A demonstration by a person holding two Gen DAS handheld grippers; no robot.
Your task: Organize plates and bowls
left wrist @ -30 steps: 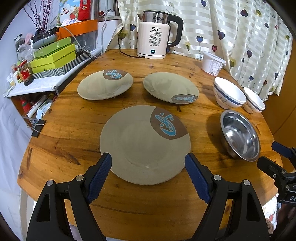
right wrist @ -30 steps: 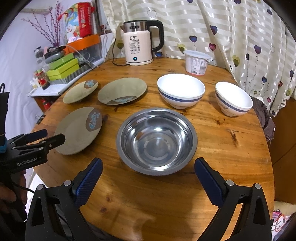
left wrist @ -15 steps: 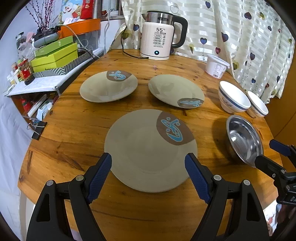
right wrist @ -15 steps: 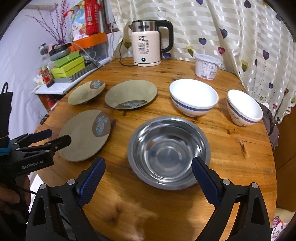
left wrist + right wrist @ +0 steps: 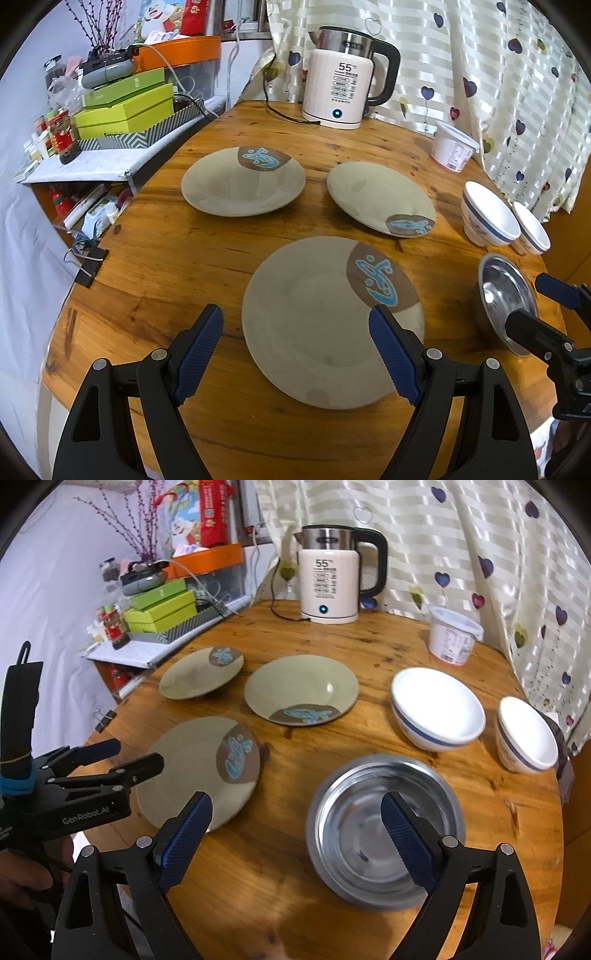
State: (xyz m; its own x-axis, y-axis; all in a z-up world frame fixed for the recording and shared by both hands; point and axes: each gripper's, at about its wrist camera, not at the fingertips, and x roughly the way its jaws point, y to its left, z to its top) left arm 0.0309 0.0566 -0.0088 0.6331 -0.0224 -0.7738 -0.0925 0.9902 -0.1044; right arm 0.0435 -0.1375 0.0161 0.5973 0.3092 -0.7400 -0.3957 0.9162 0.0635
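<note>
Tongs on both sides have edged in over the last second: the left tongs [image 5: 295,345] gape wide over the near edge of the nearest plate [image 5: 325,317], and the right tongs [image 5: 295,832] gape wide around the near left rim of the steel bowl [image 5: 384,830], holding nothing. This suggests pickups are about to begin. Beyond the nearest plate lie two more plates [image 5: 243,181] [image 5: 380,197], unstacked. Beyond the steel bowl sit two white bowls [image 5: 437,709] [image 5: 526,734]. All bowls are empty on the wooden surface [image 5: 332,923].

Shiny metal bowl [image 5: 384,830] on grainy wooden table [image 5: 295,904].
</note>
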